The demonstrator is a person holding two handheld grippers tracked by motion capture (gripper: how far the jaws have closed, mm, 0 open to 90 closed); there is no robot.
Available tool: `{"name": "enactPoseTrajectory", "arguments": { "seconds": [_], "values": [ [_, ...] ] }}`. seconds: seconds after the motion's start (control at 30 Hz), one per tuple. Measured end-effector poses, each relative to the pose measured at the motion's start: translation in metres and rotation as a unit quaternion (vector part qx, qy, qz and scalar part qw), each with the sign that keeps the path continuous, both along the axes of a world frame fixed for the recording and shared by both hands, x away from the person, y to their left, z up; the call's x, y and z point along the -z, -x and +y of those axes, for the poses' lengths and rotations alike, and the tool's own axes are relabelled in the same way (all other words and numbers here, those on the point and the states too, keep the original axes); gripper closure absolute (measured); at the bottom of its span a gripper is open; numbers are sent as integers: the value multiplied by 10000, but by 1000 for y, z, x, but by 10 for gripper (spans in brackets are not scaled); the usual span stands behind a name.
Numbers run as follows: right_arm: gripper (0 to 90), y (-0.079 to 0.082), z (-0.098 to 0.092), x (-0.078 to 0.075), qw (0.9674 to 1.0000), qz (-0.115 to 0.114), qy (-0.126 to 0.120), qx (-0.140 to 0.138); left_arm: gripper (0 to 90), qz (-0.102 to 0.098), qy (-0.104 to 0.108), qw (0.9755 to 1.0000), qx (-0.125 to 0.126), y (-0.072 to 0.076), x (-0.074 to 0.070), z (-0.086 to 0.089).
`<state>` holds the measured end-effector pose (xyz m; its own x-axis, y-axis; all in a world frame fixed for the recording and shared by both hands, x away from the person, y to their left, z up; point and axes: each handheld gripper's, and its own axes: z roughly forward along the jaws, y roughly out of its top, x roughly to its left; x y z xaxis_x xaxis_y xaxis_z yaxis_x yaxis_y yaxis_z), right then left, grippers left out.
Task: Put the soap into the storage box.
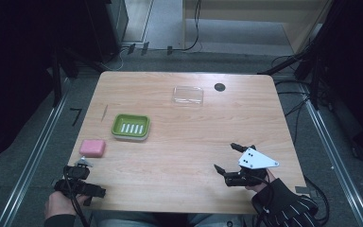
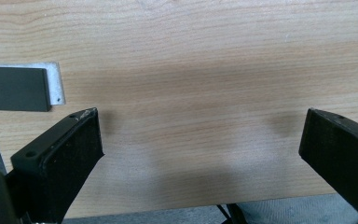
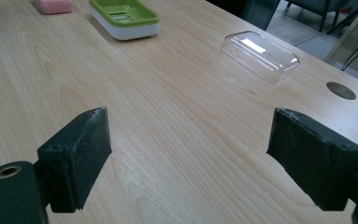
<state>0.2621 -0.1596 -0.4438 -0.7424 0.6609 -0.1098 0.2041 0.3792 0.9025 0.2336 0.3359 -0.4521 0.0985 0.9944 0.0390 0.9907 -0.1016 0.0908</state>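
Both my jaws wide, holding nothing.
Beyond my right gripper (image 3: 186, 154): green soap dish (image 3: 125, 17) with nothing in it, pink soap (image 3: 53, 5) beside it, clear lid (image 3: 260, 55) apart.

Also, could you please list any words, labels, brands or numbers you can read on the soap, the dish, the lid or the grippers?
None can be read.
Pink soap: plain, no stamp visible.
Green dish: white slots, no lettering.
Clear lid: no print.
Left gripper and right gripper: black jaws, no markings.
Grey plate on the right gripper: dark dots, not text.
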Motion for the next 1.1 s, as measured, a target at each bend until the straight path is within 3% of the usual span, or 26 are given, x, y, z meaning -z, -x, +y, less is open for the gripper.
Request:
{"name": "enactPoseTrajectory", "arguments": {
  "seconds": [0.47, 1.1],
  "values": [
    [138, -1, 2, 0, 10000, -11, 35, -58, 0, -14, 109, 9999, 56, -1, 0, -2],
    [139, -2, 2, 1, 10000, 21, 38, -35, 0, -152, 127, 9997, 146, -21, -2, -6]
  ]
}}
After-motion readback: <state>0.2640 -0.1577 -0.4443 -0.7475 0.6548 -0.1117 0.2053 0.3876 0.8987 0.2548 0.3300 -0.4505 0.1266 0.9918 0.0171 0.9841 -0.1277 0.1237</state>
